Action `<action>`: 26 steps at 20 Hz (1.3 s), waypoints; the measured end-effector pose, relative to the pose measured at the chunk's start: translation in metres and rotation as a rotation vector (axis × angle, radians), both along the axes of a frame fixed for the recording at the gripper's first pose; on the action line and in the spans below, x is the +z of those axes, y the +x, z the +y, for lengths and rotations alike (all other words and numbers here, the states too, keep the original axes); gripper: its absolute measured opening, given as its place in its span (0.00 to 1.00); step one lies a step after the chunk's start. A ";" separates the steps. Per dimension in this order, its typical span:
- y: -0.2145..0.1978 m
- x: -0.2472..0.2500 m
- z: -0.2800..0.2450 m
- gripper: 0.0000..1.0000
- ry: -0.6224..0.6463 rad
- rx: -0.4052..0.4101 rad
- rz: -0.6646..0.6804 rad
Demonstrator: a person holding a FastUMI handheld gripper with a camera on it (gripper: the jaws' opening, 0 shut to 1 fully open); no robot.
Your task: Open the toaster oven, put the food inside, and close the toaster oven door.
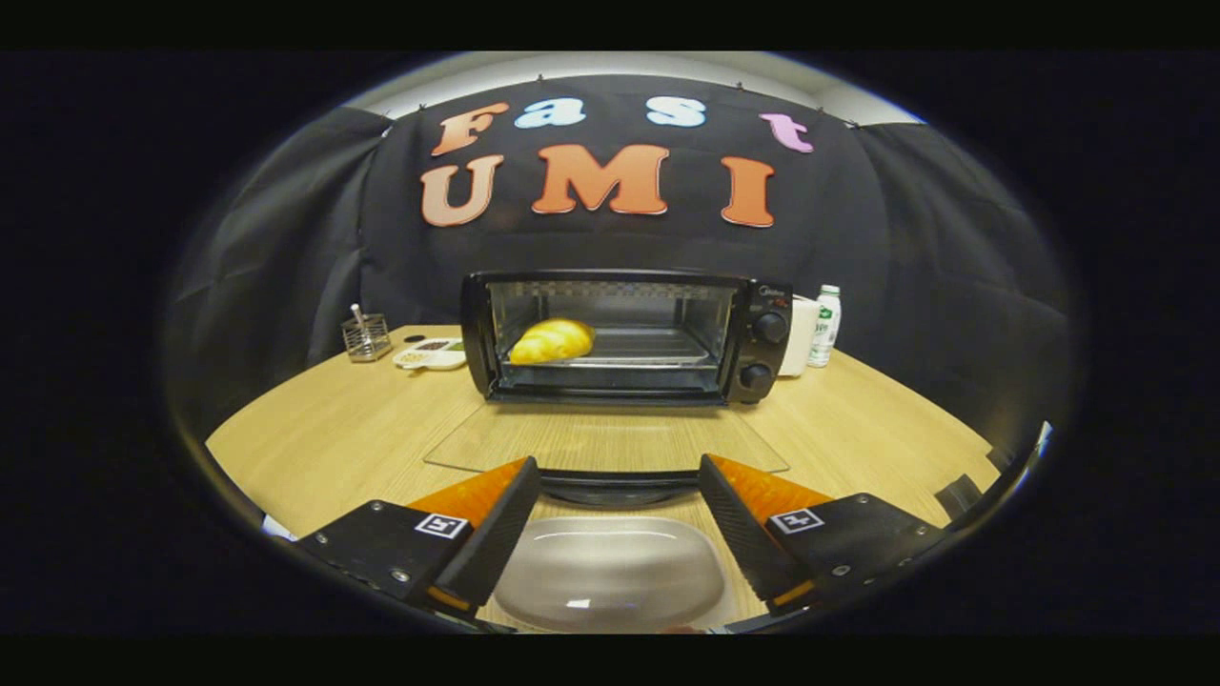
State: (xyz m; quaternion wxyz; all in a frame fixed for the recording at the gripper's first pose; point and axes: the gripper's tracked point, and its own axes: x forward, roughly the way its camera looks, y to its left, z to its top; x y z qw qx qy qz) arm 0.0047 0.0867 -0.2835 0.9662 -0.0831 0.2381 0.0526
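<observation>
The gripper (pixel 618 476) has its fingers spread wide apart and they grasp nothing. Between the fingers, close below them, a clear plastic dish (pixel 610 572) lies on the wooden table (pixel 315 448); it looks empty.

Just ahead of the fingertips the glass door (pixel 606 440) of the toaster oven (pixel 629 335) is folded down flat. Its dark handle (pixel 615 484) runs across the gap between the two fingertips, very near to them, but I cannot tell if it touches them. The door edge is a little wider than the gap between the fingers.

Beyond the door the oven chamber stands open. The food, a golden croissant (pixel 551 340), lies on the rack in the left part of the chamber; the right part of the rack is free. Two knobs (pixel 764 350) are on the right front panel of the oven.

Left of the oven, well beyond the left finger, there are a small wire basket (pixel 366 336) and a white tray (pixel 431 354). Right of the oven stand a white container (pixel 799 335) and a bottle (pixel 825 326), just beside each other. Bare table is on both sides of the door.
</observation>
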 end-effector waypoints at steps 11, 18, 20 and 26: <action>0.007 -0.047 0.000 0.99 0.018 -0.028 0.131; 0.031 0.025 0.006 1.00 0.066 -0.018 -0.046; 0.044 0.046 0.010 1.00 0.087 -0.020 -0.112; 0.069 0.083 0.026 1.00 0.100 -0.010 -0.175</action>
